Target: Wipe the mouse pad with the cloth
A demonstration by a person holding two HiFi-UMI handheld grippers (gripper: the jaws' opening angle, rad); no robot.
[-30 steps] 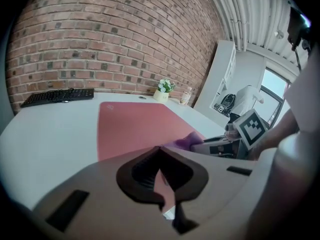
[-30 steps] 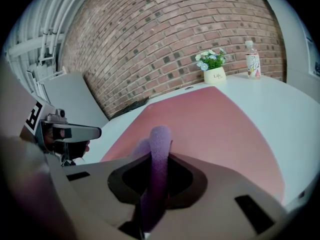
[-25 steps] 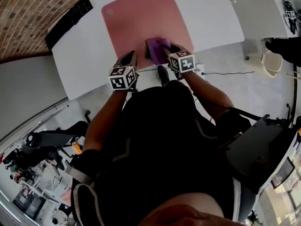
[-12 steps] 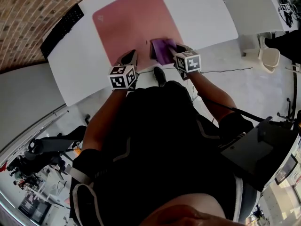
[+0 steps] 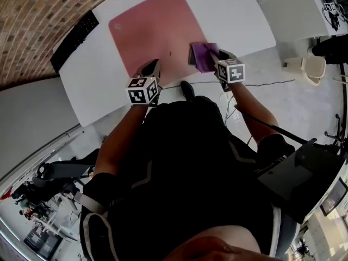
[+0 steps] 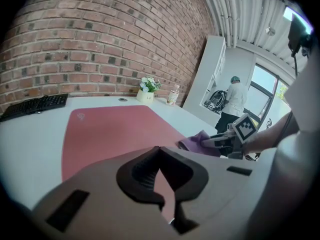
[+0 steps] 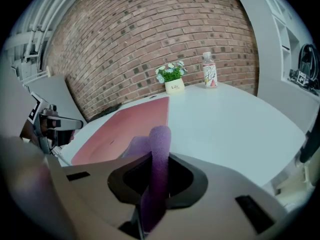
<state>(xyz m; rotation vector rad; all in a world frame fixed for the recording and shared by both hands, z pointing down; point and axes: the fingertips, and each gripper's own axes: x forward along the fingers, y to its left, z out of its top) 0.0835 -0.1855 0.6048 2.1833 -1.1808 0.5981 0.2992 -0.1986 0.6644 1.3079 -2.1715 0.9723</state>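
A pink mouse pad [image 5: 152,29] lies on the white table [image 5: 239,10]; it also fills the left gripper view as the pad [image 6: 115,134]. My right gripper [image 5: 213,57] is shut on a purple cloth [image 5: 202,56], which is at the pad's near right corner. In the right gripper view the cloth [image 7: 159,149] stands folded between the jaws of that gripper [image 7: 155,184], with the pad [image 7: 130,121] ahead. My left gripper [image 5: 148,69] sits at the pad's near edge, jaws together and holding nothing; from the left gripper [image 6: 160,184] I see the cloth [image 6: 197,141] to its right.
A black keyboard [image 5: 73,34] lies left of the pad. A small potted plant [image 7: 171,78] and a bottle [image 7: 209,70] stand at the table's far side by the brick wall. A chair [image 5: 312,69] is on the floor to the right.
My right gripper has slid the cloth to the right along the pad's near edge, up to its right corner. The left gripper has stayed in place.
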